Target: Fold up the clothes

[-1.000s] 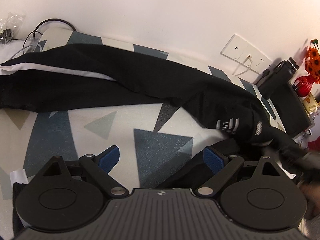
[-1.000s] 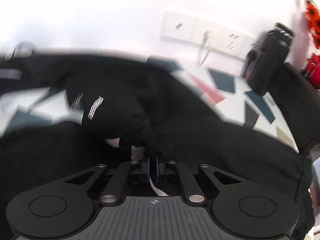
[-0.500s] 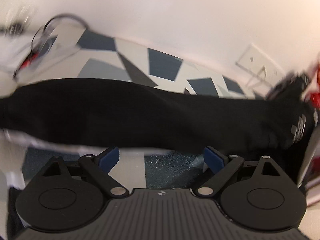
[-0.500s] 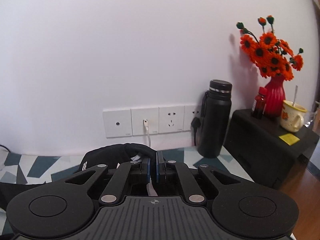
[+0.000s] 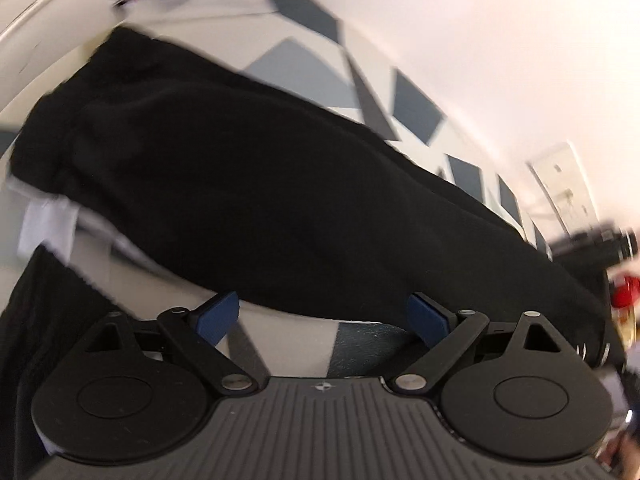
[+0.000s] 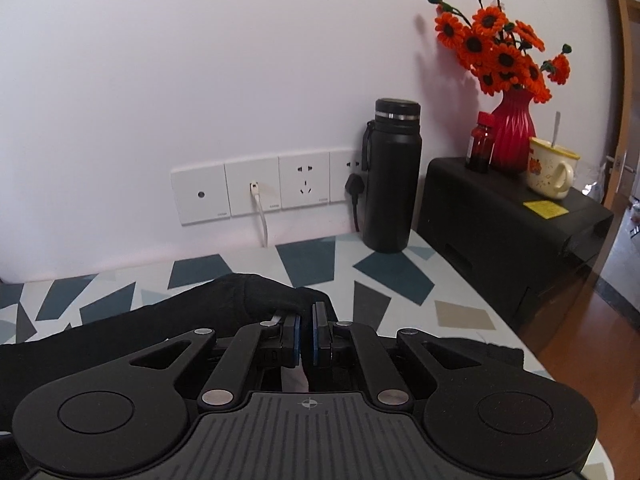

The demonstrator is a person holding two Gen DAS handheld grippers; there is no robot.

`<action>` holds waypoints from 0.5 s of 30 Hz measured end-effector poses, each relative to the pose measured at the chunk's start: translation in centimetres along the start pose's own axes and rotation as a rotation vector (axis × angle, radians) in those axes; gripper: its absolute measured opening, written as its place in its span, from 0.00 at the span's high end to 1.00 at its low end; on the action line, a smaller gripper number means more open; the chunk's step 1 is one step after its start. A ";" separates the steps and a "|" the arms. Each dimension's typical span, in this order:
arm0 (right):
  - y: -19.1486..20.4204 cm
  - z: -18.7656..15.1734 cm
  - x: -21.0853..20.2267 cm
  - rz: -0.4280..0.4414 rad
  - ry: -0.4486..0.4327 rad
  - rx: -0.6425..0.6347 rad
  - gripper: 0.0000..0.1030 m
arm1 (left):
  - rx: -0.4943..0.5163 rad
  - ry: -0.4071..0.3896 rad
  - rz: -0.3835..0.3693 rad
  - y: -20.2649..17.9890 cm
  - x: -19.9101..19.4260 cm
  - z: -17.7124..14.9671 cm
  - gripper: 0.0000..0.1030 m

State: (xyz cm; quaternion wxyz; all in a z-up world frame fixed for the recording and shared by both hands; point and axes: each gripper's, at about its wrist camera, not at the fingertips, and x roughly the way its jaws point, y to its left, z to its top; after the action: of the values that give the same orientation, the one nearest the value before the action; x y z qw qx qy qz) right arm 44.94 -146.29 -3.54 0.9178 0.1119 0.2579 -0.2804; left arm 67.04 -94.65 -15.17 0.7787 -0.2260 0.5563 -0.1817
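Stretching diagonally from upper left to lower right of the left wrist view, a black garment (image 5: 260, 200) lies on the patterned tabletop (image 5: 304, 68); the left gripper (image 5: 326, 316), fingers spread wide, hovers at its near edge. In the right wrist view the right gripper (image 6: 306, 334) is clenched on a garment fold at lower centre. Behind stand a black flask (image 6: 392, 178) and, upper right, a red vase (image 6: 513, 128) on a black box (image 6: 504, 216)

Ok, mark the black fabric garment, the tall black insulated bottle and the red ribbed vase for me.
black fabric garment (image 5: 260, 200), left wrist view, middle of the cloth.
tall black insulated bottle (image 6: 390, 184), right wrist view, mid body.
red ribbed vase (image 6: 513, 132), right wrist view, belly.
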 end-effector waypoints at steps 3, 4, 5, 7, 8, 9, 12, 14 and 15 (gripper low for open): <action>-0.1 -0.3 0.3 0.002 0.010 0.016 0.95 | -0.052 -0.032 0.026 0.5 -0.5 -0.2 0.18; -0.1 -0.4 0.4 0.001 0.012 0.022 0.95 | -0.068 -0.047 0.040 0.8 -0.7 -0.2 0.20; -0.2 -0.4 0.6 0.000 0.014 0.026 0.95 | -0.094 -0.060 0.025 1.4 -0.9 -0.3 0.21; -0.4 -0.5 0.6 0.002 0.014 0.035 0.95 | -0.144 -0.084 -0.005 2.6 -1.3 -0.4 0.23; -0.5 -0.5 0.6 0.004 0.014 0.039 0.95 | -0.163 -0.094 -0.005 3.0 -1.3 -0.2 0.23; -0.7 -0.6 0.7 0.004 0.016 0.043 0.95 | -0.181 -0.105 -0.004 3.3 -1.4 -0.1 0.23; -1.0 -0.9 0.8 0.005 0.022 0.050 0.95 | -0.178 -0.171 0.116 3.5 -1.1 0.4 0.23; -1.2 -1.2 0.9 0.000 0.031 0.051 0.95 | -0.157 -0.212 0.175 3.0 -0.2 0.9 0.18; -1.3 -1.2 1.1 -0.002 0.039 0.055 0.95 | -0.149 -0.218 0.187 2.4 0.3 1.1 0.08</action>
State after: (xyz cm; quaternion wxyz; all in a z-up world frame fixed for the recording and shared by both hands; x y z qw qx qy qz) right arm 44.43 -147.40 -5.23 0.9089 0.1422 0.2679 -0.2861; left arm 68.29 -92.61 -16.41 0.8292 -0.2486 0.4989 -0.0413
